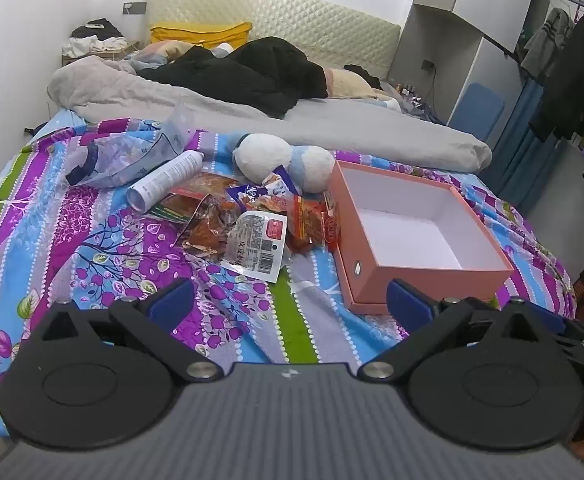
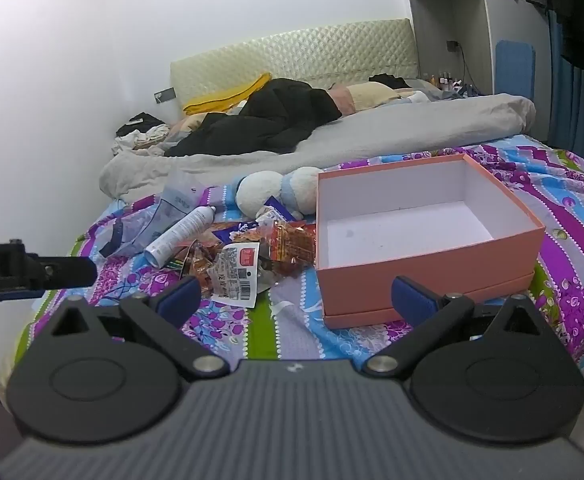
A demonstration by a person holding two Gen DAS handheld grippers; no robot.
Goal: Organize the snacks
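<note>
Left gripper (image 1: 290,300) hung spread wide and empty above the floral bedspread (image 1: 52,216); in its wrist view the snack packets (image 1: 252,220) lay heaped just left of the open pink box (image 1: 423,280), a white spray can (image 1: 164,180) beyond them. Right gripper (image 2: 295,300) was likewise parted with nothing between its fingers; its view showed the snack packets (image 2: 248,256) touching the pink box (image 2: 431,268) on its left side, a plush toy (image 2: 276,192) behind

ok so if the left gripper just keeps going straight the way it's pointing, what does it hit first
Probably the white snack packet with the barcode, nearest of the snack pile on the bedspread. The left gripper is open and aimed between that pile and the pink box; depth is hard to judge.
</note>
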